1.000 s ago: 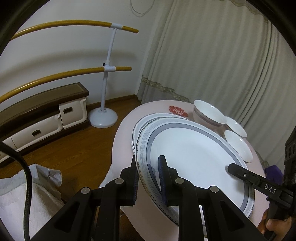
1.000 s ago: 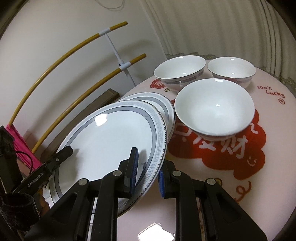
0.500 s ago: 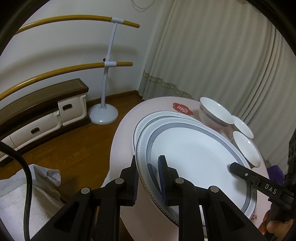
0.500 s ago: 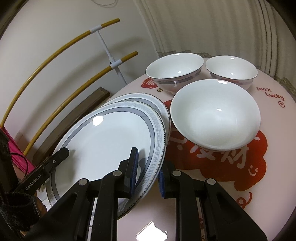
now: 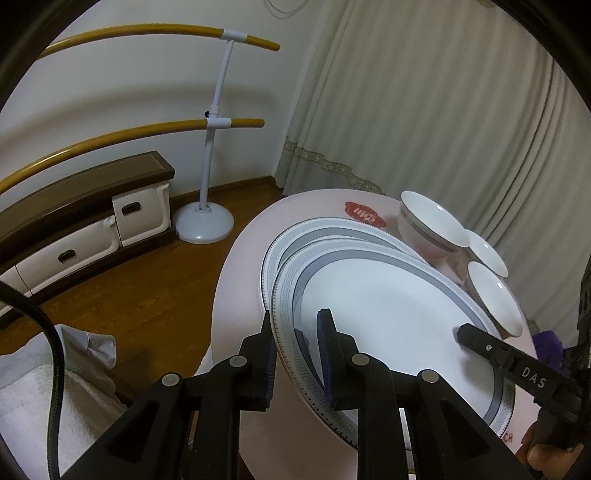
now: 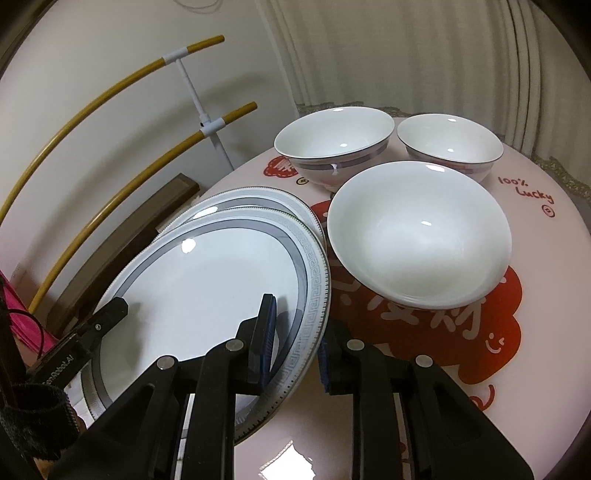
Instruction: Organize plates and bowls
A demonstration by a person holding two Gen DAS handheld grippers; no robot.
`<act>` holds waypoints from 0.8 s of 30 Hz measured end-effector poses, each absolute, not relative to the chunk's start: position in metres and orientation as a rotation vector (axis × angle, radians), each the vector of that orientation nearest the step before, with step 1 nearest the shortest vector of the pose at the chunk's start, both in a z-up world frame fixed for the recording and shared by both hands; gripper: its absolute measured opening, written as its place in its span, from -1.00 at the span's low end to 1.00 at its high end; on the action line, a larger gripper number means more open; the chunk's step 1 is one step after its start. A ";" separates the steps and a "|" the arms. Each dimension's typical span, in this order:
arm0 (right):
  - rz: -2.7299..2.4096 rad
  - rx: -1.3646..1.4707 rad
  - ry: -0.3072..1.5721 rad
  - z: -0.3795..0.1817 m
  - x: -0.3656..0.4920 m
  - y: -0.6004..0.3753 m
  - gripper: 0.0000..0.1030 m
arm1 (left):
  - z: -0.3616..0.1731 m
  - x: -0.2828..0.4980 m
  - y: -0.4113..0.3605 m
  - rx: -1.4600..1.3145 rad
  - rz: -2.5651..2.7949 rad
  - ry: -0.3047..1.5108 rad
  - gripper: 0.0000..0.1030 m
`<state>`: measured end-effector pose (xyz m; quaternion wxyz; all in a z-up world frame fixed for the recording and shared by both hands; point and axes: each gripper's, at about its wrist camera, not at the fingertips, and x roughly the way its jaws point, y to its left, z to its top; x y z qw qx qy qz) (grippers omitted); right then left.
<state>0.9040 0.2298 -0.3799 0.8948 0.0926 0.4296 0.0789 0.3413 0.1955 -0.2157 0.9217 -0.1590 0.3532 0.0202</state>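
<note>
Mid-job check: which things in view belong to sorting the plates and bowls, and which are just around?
Job:
- top plate, held by left tongs; right tongs opening around its rim
- lower plate
- three bowls

Just around:
- table
- barre stand
- low cabinet
- curtain
- towel

Round pink desk [image 6: 546, 266] with red cartoon print and "100% Lucky" lettering [image 6: 526, 190] at two o'clock. Behind it, at twelve o'clock, pale pleated curtain [image 5: 424, 110] with lace trim. At ten o'clock, white stand on a round base [image 5: 203, 225] carrying two curved yellow bars [image 5: 147, 33]. At nine o'clock, low white cabinet with dark top [image 5: 92, 225] on wooden floor [image 5: 159, 295]. At seven o'clock, white towel [image 5: 33, 398] and black cable [image 5: 51, 354].
</note>
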 end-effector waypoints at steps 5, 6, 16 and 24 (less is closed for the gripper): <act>0.138 0.162 0.891 -0.381 0.905 0.235 -0.54 | -0.216 0.344 0.197 -0.332 0.046 0.735 -0.65; 0.134 0.157 0.892 -0.381 0.906 0.236 -0.52 | -0.216 0.344 0.197 -0.333 0.049 0.736 -0.65; 0.098 0.113 0.903 -0.385 0.910 0.246 -0.40 | -0.212 0.352 0.194 -0.328 0.067 0.746 -0.65; 0.091 0.125 0.905 -0.387 0.913 0.249 -0.34 | -0.211 0.352 0.193 -0.332 0.068 0.746 -0.65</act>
